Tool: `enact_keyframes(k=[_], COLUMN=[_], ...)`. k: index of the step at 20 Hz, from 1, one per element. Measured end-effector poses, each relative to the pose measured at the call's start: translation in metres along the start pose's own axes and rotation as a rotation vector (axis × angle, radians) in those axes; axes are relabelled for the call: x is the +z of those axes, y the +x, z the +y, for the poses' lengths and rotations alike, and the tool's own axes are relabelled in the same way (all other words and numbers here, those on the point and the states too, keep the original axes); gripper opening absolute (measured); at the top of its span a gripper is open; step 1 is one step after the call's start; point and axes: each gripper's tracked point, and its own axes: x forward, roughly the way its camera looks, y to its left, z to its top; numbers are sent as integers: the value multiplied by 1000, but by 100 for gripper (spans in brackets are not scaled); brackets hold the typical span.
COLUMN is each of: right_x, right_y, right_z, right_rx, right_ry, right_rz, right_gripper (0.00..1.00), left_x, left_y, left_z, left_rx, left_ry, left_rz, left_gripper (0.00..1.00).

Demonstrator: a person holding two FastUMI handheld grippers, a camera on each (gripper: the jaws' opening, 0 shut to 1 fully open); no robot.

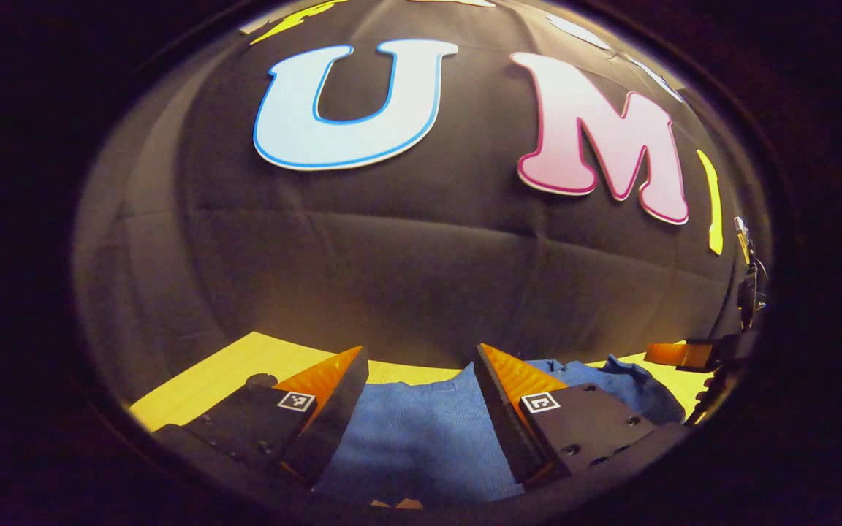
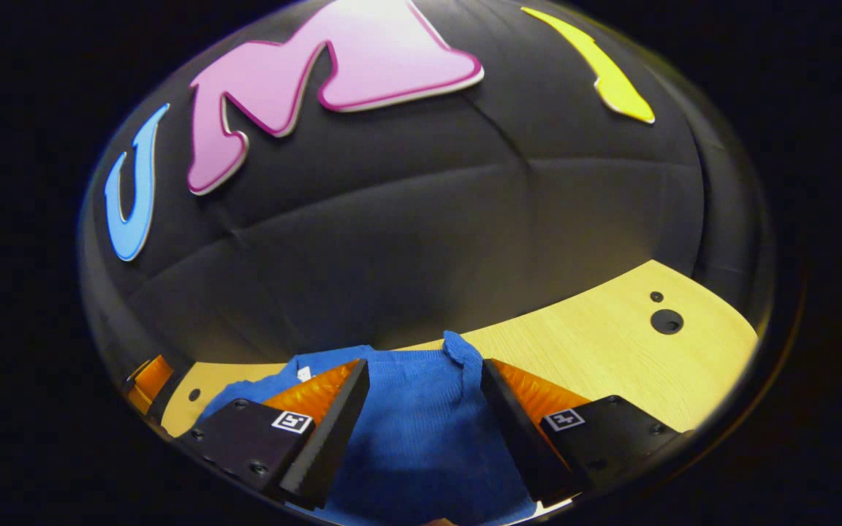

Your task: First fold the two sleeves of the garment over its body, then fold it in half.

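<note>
We hold the left gripper [image 1: 421, 365] and right gripper [image 2: 425, 376] spread wide above the blue garment [image 2: 421, 431] lying on the wooden table [image 2: 611, 343], presumably poised to pinch its cloth.

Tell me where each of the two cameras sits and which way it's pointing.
Left gripper view: rides on the left gripper, facing the booth wall across the blue garment; its own spread fingers show, and the other gripper at far right.
Right gripper view: rides on the right gripper, low over the garment and wooden table; its own fingers show.
Shared: garment, table, wall.
</note>
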Motion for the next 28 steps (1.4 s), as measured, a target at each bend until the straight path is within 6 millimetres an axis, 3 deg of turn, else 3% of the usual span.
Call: enact_keyframes(k=[4,7,10,12,15,18,20,22,24,28], right_x=[30,42,50,62,59,59,77,88,90,96], right_y=[-80,-148,-215,-256,-310,-354,-387,-422,-456,-516], right_z=[21,44,58,69,64,54,49,48,61,88], right_rx=[7,37,61,99,93,67,51,42,72,144], right_ry=[-142,-173,-171,-142,-95,-175,-284,-314,-276,-287], right_rz=[-156,-251,-342,-424,-418,-363,-406,-450,-464,-455], right_gripper=[98,98,98,97,97,97,97,97,100,97], left_x=[25,52,70,85,114,139,143,140,135,137], left_y=[-69,-133,-200,-245,-318,-387,-429,-459,-483,-515], left_z=[-4,-7,6,29,56,52,51,36,24,16], left_rx=[-30,-79,-73,9,106,112,123,100,76,66], left_ry=[33,7,-22,-44,-3,64,55,-5,-86,-58], left_rz=[-86,-176,-229,-259,-377,-487,-496,-441,-379,-345], left_gripper=[84,83,82,82,82,82,82,82,82,82])
